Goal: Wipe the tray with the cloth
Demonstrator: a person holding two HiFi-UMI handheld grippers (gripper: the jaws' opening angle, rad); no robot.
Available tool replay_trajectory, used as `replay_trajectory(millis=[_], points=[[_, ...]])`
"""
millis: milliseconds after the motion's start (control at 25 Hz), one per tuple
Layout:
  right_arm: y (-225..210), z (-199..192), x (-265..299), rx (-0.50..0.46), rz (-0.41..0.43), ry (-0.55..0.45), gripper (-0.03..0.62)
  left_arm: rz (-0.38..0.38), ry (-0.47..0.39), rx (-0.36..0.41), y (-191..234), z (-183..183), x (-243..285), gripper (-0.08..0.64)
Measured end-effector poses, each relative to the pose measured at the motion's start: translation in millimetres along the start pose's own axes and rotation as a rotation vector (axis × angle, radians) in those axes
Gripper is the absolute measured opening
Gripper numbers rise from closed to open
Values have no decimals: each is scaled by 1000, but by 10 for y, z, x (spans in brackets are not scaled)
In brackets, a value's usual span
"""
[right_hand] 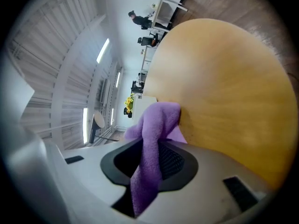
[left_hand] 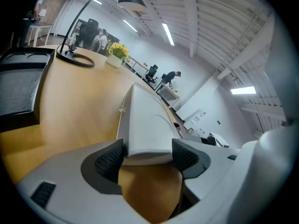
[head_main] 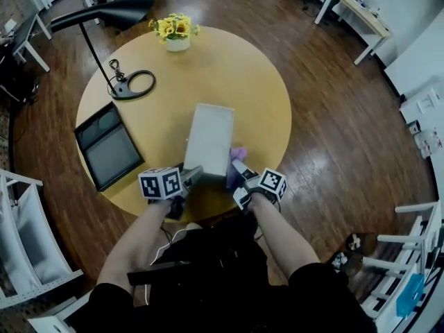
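A long white tray [head_main: 208,137] lies on the round wooden table [head_main: 267,96], its near end close to the front edge. My left gripper [head_main: 190,176] has that near end between its jaws. In the left gripper view both black pads [left_hand: 111,158] sit against the sides of the tray [left_hand: 145,125], which runs away from me. A purple cloth [head_main: 238,154] hangs beside the tray's right near corner, with my right gripper [head_main: 241,169] shut on it. Seen in the right gripper view, the cloth [right_hand: 156,120] bunches up over the right gripper [right_hand: 150,158] and trails down between its jaws.
A black framed panel [head_main: 107,146] lies at the table's left edge. A black desk lamp [head_main: 130,85] stands behind it, and a pot of yellow flowers [head_main: 176,32] at the far edge. White shelving [head_main: 21,234] stands on the floor at left, more racks [head_main: 409,255] at right.
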State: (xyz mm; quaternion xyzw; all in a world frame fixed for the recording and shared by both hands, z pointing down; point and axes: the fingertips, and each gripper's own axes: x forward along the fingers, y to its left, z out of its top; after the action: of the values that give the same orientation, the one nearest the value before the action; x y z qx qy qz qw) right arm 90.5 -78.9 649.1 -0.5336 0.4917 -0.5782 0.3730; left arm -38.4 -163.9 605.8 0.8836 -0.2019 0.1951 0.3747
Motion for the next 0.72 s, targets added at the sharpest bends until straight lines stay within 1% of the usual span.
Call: replay_trajectory(millis=[120,240,320,400,440,480,560,640,720], points=[[-32,-204,-157,29,18,-7,92,-9,-14,-8,-35,44,-33,322],[-48,-306,-267,53,31,-16,93,-14,-28,-25,-56,47,-42,322],[-25,-299,-275,25,31,-19,92,-19,-24,4,-75,26,-32,302],[11,-281,-258,-28,25,-9,92,-19,-10,53,-84,-25,-18,303],[24,-276,-250,-43,23,1,92,-16,-10,60,-82,-39,-18,304],[30,-270,-244,-49,21,13,91,-13,-16,49,-77,-42,-22,307],[28,-223,-244,-59,19,34,87,-12,-35,4,-84,-41,-24,307],[1,-85,-260,-80,10,37,84,-21,-45,-28,-157,-68,5,304],[-16,104,-266,-76,-1,31,83,-22,-50,-40,-271,-107,65,303]])
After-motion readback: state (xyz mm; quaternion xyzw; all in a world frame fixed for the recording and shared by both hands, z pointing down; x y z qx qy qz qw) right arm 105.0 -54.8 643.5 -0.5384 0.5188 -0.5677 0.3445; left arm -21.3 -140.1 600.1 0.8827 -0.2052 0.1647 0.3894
